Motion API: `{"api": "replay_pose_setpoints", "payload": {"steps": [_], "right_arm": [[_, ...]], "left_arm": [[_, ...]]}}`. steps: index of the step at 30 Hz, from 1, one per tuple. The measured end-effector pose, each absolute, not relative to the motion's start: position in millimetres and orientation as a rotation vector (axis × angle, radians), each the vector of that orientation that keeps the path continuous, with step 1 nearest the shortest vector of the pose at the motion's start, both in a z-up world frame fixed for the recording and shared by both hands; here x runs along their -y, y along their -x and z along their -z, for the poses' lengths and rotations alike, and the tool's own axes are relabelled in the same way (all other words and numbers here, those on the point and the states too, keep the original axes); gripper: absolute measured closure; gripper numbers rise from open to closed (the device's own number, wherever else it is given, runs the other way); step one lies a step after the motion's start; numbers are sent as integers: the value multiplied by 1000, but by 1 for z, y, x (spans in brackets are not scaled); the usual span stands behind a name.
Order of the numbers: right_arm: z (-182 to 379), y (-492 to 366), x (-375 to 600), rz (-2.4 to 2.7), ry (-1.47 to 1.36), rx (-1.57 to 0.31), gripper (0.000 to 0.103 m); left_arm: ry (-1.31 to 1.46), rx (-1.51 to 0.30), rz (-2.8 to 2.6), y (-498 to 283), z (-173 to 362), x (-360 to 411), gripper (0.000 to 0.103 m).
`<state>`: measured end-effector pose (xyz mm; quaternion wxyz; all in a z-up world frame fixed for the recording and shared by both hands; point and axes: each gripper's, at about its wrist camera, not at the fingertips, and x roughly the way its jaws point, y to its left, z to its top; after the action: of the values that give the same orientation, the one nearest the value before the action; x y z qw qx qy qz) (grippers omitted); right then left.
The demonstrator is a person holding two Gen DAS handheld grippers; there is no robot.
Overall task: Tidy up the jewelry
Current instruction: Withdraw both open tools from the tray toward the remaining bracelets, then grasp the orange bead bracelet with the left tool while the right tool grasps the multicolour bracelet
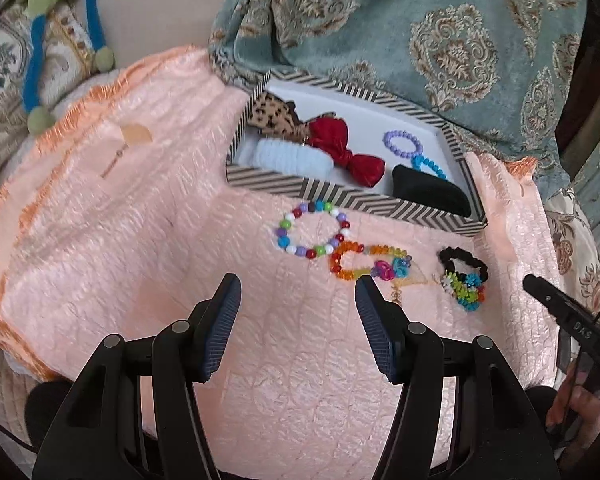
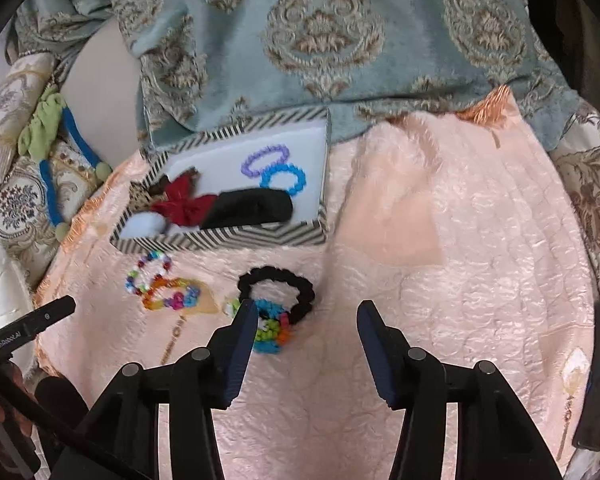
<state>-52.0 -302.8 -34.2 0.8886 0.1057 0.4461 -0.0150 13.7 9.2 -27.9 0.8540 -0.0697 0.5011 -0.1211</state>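
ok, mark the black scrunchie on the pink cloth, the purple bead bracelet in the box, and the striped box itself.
black fabric scrunchie [image 2: 276, 276]: right wrist view, top arc of loop.
purple bead bracelet [image 1: 403, 143]: left wrist view, right-hand beads.
chevron-striped cardboard box [image 1: 340, 198]: left wrist view, near wall.

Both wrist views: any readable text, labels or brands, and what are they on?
"GenRobot.AI", on the left gripper body, in the right wrist view.
"DAS", on the right gripper body, in the left wrist view.
No readable text on the striped box or the jewelry.
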Motion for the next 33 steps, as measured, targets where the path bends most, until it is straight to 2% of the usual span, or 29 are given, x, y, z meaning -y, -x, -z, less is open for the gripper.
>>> {"api": "replay_pose_setpoints", "payload": {"steps": [10, 12, 15, 16, 18, 19, 20, 24, 28, 30, 31, 33], "right_arm": [[78, 27, 284, -26, -165, -1015, 54], [84, 21, 282, -20, -152, -1024, 61], [89, 21, 282, -30, -148, -1022, 79], [86, 23, 283, -38, -145, -1016, 89], [78, 29, 285, -59, -178, -997, 91], [71, 36, 287, -77, -207, -978, 97], [66, 40, 288, -85, -215, -965, 97], [49, 52, 288, -95, -199, -931, 97], [62, 46, 295, -65, -211, -983, 96], [73, 41, 298, -48, -234, -1024, 79], [80, 38, 299, -47, -252, -1046, 63], [87, 35, 298, -77, -294, -1043, 60]], "left_arm": [[162, -1108, 251, -26, 47, -5, 43], [159, -1112, 255, -27, 49, -3, 44], [160, -1118, 260, -30, 52, 2, 43], [162, -1123, 261, -32, 54, 3, 43], [170, -1135, 263, -36, 57, 6, 44], [176, -1141, 268, -38, 59, 9, 43], [178, -1144, 270, -40, 60, 11, 44], [161, -1153, 262, -51, 68, 24, 44], [170, -1186, 268, -58, 77, 34, 44], [173, -1192, 264, -59, 81, 37, 44], [173, -1199, 257, -61, 84, 39, 44], [179, -1210, 254, -65, 88, 41, 44]]}}
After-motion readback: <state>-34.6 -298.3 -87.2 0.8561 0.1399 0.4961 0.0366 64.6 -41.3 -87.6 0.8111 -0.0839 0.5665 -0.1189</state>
